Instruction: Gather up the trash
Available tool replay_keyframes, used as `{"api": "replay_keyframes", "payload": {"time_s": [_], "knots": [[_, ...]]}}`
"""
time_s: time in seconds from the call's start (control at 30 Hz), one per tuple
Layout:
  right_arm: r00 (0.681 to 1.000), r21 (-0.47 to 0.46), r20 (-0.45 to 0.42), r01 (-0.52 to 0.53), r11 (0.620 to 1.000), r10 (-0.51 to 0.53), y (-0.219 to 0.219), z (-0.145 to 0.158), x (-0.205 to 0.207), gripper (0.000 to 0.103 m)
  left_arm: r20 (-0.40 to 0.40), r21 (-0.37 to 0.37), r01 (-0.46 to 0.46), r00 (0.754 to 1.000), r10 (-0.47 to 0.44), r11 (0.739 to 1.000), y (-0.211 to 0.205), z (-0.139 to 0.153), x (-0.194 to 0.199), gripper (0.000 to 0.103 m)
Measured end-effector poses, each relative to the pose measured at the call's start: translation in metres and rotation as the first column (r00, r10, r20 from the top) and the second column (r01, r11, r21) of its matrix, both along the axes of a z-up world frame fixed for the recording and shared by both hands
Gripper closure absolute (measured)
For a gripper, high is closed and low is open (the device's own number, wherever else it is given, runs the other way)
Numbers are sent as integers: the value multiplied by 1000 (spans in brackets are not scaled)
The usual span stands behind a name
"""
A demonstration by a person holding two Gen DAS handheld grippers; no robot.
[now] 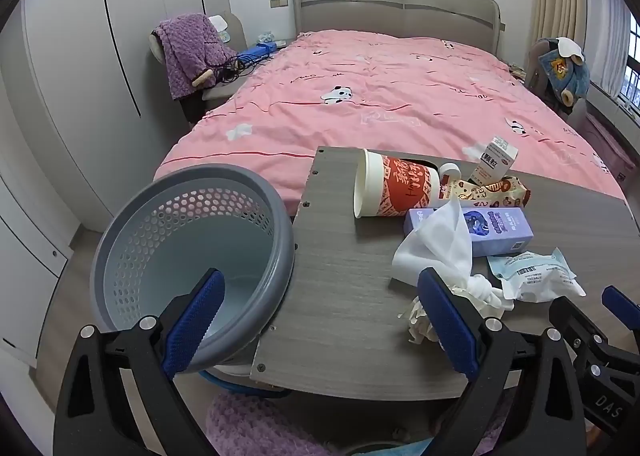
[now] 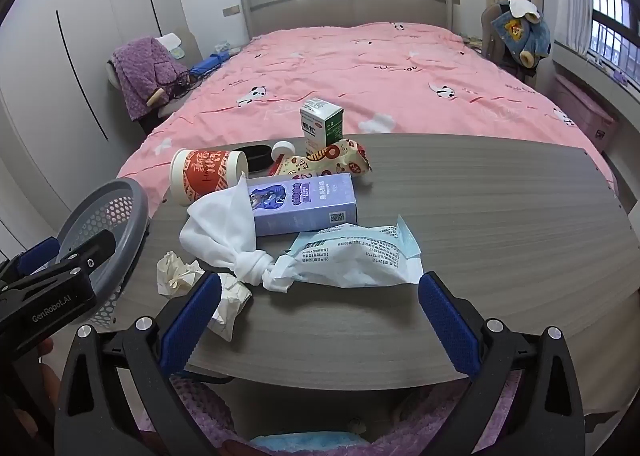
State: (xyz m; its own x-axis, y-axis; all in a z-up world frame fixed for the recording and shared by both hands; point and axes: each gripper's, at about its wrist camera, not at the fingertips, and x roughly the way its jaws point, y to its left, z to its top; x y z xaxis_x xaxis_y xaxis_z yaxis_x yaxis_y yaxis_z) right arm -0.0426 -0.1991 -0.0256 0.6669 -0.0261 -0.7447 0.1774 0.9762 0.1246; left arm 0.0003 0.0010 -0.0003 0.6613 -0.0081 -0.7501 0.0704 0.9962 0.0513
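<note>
Trash lies on a grey wood-grain table (image 2: 480, 216): a tipped red-and-white paper cup (image 2: 204, 176), a purple box (image 2: 308, 202), a knotted white cloth (image 2: 228, 236), crumpled tissues (image 2: 176, 272), a white printed wrapper (image 2: 352, 260), a patterned snack bag (image 2: 328, 162) and a small green-and-white carton (image 2: 320, 124). A grey perforated wastebasket (image 1: 192, 252) stands at the table's left edge. My left gripper (image 1: 320, 316) is open, its left finger over the basket rim, its right finger by the tissues (image 1: 420, 320). My right gripper (image 2: 320, 316) is open and empty at the table's near edge.
A bed with a pink duvet (image 2: 360, 68) lies behind the table. Chairs draped with clothes stand at both sides of it (image 2: 140, 76) (image 2: 516, 36). White wardrobes (image 1: 80, 76) line the left wall. A purple fluffy cushion (image 2: 200, 408) sits below the table's near edge.
</note>
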Motion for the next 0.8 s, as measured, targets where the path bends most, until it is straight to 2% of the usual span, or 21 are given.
{"api": "replay_keyframes", "payload": {"time_s": [0.13,0.3,0.8], "knots": [[1000,4,-7,-4,1000,5,-1,-1,1,6,-21,11,-1,1000,1,1000,-2,-2,7,10],[1000,-4,-7,-3,1000,3,-3,0,5,6,4,27,9,1000,-9,1000,-7,-5,1,10],[1000,-10,-5,4,1000,-4,1,-3,3,6,1,26,18,1000,-18,1000,-5,-7,2,10]]}}
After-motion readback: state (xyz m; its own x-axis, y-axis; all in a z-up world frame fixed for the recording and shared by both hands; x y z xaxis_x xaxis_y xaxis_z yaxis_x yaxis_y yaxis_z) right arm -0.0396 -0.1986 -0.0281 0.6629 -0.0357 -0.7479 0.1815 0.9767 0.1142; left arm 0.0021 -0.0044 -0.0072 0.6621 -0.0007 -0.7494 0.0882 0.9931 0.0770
